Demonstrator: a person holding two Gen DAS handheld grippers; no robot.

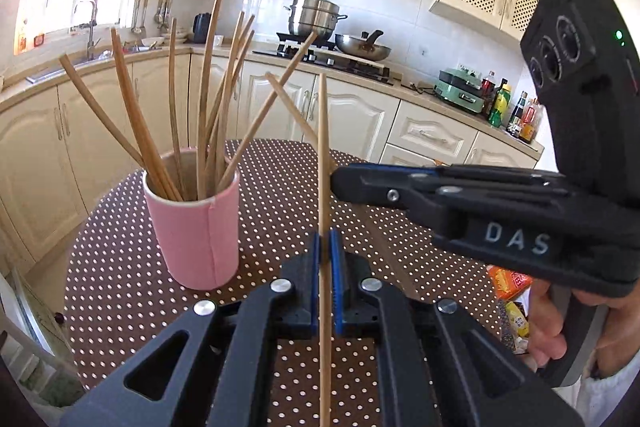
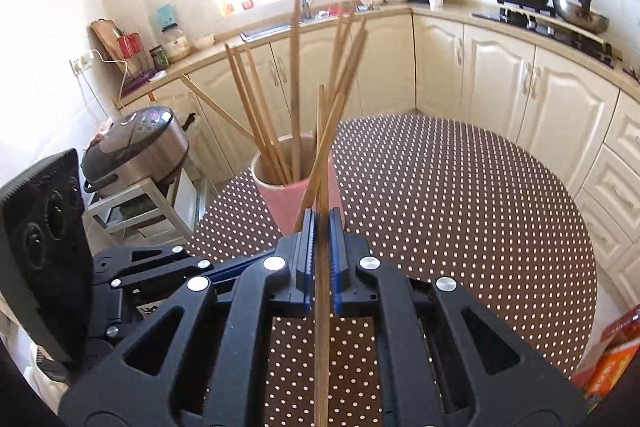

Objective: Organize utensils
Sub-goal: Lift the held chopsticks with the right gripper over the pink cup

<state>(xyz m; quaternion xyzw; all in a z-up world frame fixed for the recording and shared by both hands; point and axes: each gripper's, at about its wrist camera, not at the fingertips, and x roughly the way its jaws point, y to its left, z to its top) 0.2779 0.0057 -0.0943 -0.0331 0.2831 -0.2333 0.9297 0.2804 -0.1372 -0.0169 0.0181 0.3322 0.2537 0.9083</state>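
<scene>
A pink cup (image 1: 196, 227) stands on the brown polka-dot table (image 1: 120, 267) and holds several wooden chopsticks (image 1: 136, 123). My left gripper (image 1: 326, 247) is shut on one chopstick (image 1: 323, 147), held upright to the right of the cup. My right gripper (image 1: 336, 179) reaches in from the right, shut on another chopstick (image 1: 292, 111) that slants up to the left. In the right wrist view the right gripper (image 2: 322, 231) is shut on its chopstick (image 2: 321, 307), just in front of the pink cup (image 2: 286, 203). The left gripper body (image 2: 120, 275) shows at the left.
Snack packets (image 1: 512, 283) lie at the table's right edge, and an orange box (image 2: 612, 359) shows there too. A rice cooker (image 2: 136, 147) sits on a stand left of the table. Kitchen cabinets, a sink and a stove with pots (image 1: 316, 15) ring the room.
</scene>
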